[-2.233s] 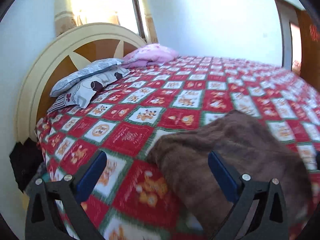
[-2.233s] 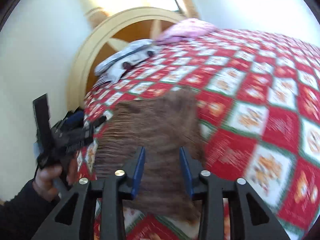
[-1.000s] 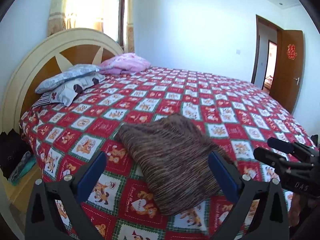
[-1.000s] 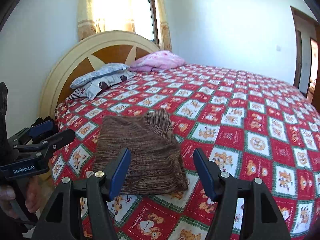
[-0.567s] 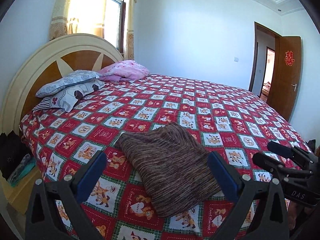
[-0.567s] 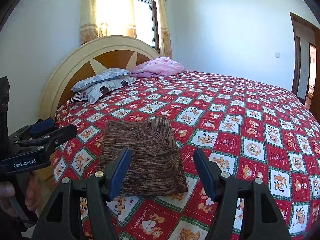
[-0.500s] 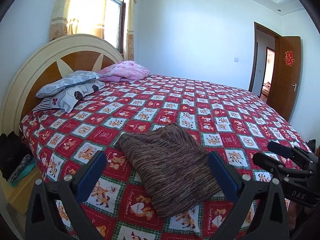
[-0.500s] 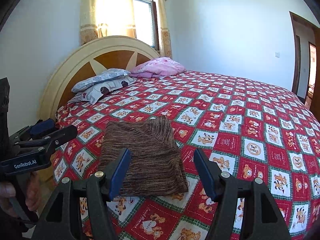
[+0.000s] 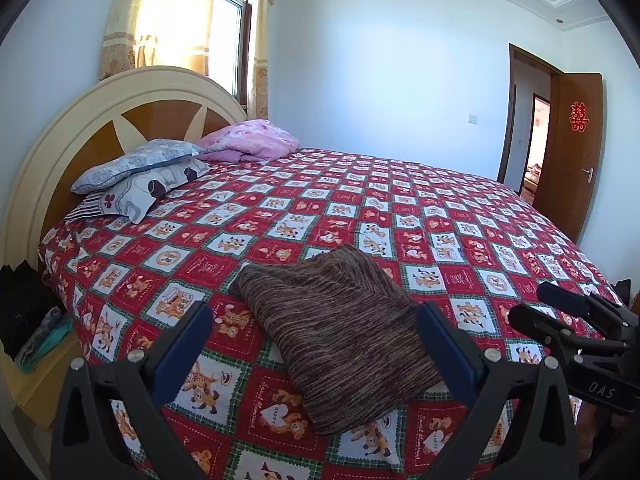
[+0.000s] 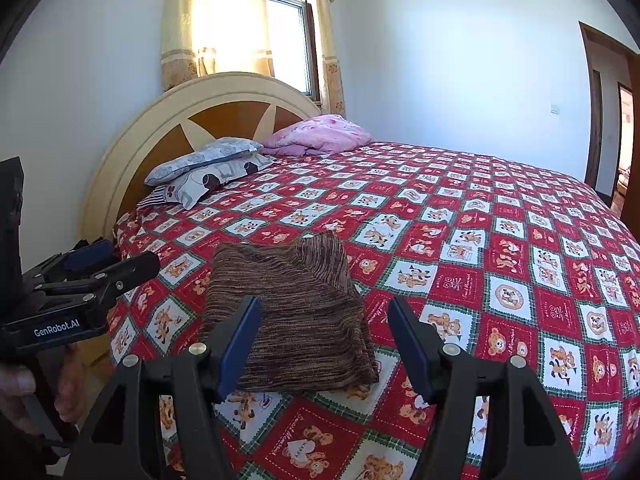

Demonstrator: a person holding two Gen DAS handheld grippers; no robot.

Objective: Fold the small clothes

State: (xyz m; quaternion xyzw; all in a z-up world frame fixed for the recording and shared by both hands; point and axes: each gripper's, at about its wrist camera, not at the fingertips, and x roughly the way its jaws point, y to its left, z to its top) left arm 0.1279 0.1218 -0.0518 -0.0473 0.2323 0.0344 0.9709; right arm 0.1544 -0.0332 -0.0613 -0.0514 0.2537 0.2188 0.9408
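A brown striped knit garment (image 9: 340, 328) lies folded into a rough rectangle on the red patterned bedspread (image 9: 400, 208), near the bed's front edge. It also shows in the right wrist view (image 10: 292, 312). My left gripper (image 9: 314, 344) is open and empty, held back above the bed's edge. My right gripper (image 10: 324, 344) is open and empty, also held back from the garment. The right gripper shows at the right of the left wrist view (image 9: 576, 328). The left gripper shows at the left of the right wrist view (image 10: 80, 280).
Two patterned pillows (image 9: 140, 176) and a pink quilt (image 9: 252, 144) lie by the round headboard (image 9: 100, 120). A low bedside stand with dark items (image 9: 28, 320) is at the left. A wooden door (image 9: 568, 156) stands open at the far right.
Both grippers have let go of the garment and drawn back and up from it. The right gripper has opened wider. In the last half second nothing has moved.
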